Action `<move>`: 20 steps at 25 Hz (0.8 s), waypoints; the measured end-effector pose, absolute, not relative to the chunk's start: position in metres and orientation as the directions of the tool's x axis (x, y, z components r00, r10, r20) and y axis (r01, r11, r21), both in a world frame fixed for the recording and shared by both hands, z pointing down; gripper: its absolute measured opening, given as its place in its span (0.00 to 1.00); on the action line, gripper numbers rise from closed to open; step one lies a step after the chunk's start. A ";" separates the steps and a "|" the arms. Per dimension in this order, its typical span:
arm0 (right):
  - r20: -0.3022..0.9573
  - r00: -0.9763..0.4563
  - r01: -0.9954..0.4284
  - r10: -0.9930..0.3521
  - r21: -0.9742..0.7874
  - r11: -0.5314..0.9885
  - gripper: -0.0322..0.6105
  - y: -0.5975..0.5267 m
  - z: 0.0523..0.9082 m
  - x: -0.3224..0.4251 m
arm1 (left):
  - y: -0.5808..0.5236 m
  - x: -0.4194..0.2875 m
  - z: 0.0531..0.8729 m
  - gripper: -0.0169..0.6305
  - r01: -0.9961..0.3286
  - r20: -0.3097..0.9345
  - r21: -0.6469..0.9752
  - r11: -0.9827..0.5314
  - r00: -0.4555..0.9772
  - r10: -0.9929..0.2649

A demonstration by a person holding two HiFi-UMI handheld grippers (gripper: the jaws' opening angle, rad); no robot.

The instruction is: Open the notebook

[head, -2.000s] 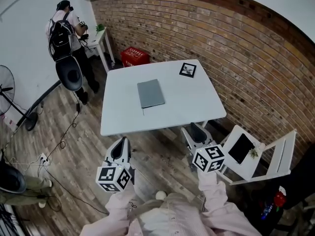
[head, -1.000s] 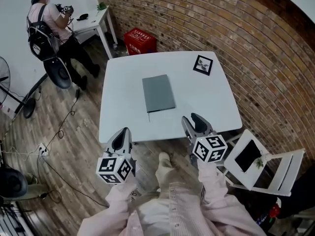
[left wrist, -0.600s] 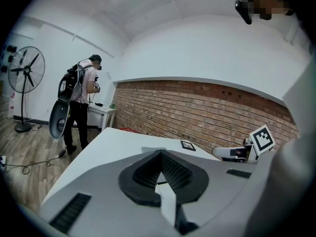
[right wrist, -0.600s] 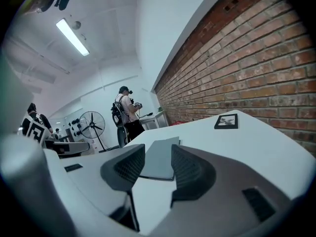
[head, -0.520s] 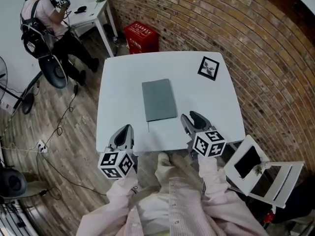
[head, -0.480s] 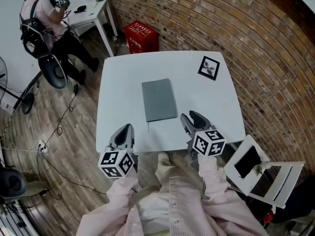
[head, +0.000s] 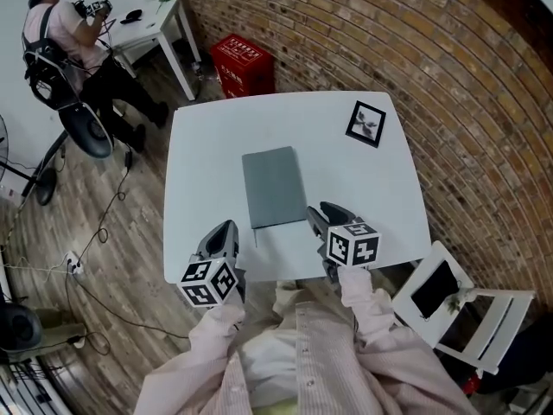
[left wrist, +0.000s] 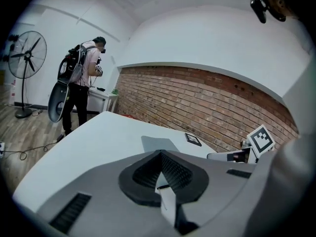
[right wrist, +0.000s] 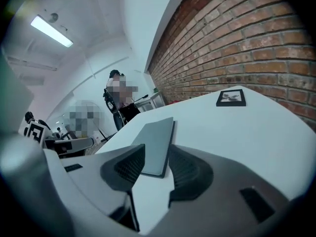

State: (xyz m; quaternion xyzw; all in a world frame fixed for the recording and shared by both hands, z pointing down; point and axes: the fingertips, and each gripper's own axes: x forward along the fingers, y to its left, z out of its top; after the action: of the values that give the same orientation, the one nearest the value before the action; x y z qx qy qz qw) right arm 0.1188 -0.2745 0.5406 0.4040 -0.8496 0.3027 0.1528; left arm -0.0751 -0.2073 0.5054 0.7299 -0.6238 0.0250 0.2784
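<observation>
A closed grey notebook lies flat near the middle of the white table, with a thin ribbon trailing off its near edge. My right gripper is open and hovers over the table just beyond the notebook's near right corner, not touching it. In the right gripper view the notebook shows through the gap of that gripper. My left gripper hangs at the table's near edge, left of the notebook, with its jaws together and nothing held. The left gripper view shows the notebook ahead of the left gripper.
A black-and-white marker card lies at the table's far right corner. A brick wall runs behind. A red crate, a small white table and a person are at the far left. A white folding chair stands at right.
The person holding the grippers has stepped up to the table. Both grippers moved forward over its near edge, the right one closing in on the notebook. The notebook has not moved.
</observation>
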 end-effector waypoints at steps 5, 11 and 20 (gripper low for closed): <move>0.561 -0.616 -0.788 -0.554 -0.427 0.444 0.29 -0.285 0.562 0.114 | -0.220 -0.068 0.522 0.01 -0.917 0.421 0.394 -0.060 0.238 -0.875; 0.613 -0.625 -0.777 -0.483 -0.437 0.453 0.29 -0.296 0.577 0.098 | -0.231 -0.072 0.532 0.01 -0.917 0.451 0.397 -0.040 0.233 -0.861; 0.701 -0.612 -0.781 -0.366 -0.461 0.422 0.29 -0.286 0.602 0.085 | -0.239 -0.073 0.547 0.01 -0.910 0.495 0.413 -0.036 0.258 -0.830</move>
State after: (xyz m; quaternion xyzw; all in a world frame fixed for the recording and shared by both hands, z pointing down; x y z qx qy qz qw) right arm 0.0852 -0.2864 0.6021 0.3573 -0.8027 0.4017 0.2580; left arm -0.0731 -0.2386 0.5470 0.7173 -0.6063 0.0593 0.3382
